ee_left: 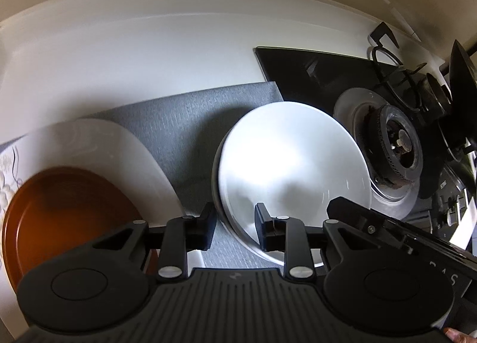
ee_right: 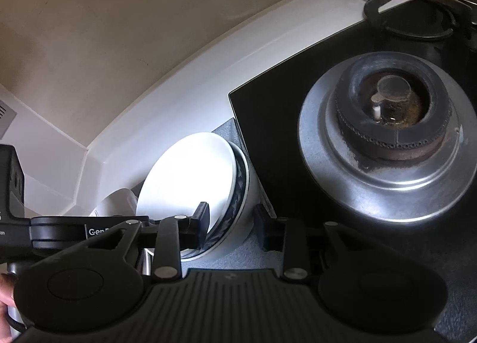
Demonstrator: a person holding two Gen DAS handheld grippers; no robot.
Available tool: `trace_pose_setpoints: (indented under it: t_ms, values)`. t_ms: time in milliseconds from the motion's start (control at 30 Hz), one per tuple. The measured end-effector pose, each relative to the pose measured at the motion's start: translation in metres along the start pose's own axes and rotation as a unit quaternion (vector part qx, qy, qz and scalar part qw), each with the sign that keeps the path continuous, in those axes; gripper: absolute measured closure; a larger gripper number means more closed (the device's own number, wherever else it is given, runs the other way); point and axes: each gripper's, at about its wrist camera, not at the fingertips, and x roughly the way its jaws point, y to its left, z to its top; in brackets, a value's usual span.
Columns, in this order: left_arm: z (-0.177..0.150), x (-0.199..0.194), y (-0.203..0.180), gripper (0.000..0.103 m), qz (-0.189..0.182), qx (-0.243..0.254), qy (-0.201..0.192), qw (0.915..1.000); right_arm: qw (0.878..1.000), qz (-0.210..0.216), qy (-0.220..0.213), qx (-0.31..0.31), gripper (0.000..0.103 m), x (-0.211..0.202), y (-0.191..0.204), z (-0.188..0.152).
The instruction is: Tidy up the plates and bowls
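The near rim of the white bowl (ee_left: 292, 164) is covered by the left gripper (ee_left: 235, 228) in the left wrist view. The brown plate (ee_left: 68, 215) is blurred and cut off at the left edge. The white plate (ee_left: 119, 152) beneath it is partly hidden. In the right wrist view, the lower bowl (ee_right: 246, 194) is largely concealed by the bowl nested in it. The pan support (ee_right: 408, 15) is cut off at the top.
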Motion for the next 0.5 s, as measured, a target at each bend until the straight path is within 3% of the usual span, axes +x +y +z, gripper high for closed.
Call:
trace_pose_setpoints:
  t_ms: [267, 500]
  values:
    - [-0.007, -0.024, 0.001, 0.073, -0.014, -0.013, -0.013, 0.9997, 0.999, -0.004, -0.022, -0.024, 0.067, -0.021, 0.018, 0.003]
    - [-0.019, -0.075, 0.017, 0.073, -0.021, -0.043, -0.046, 0.9978, 0.998, 0.025, -0.036, -0.034, 0.067, -0.045, 0.050, 0.004]
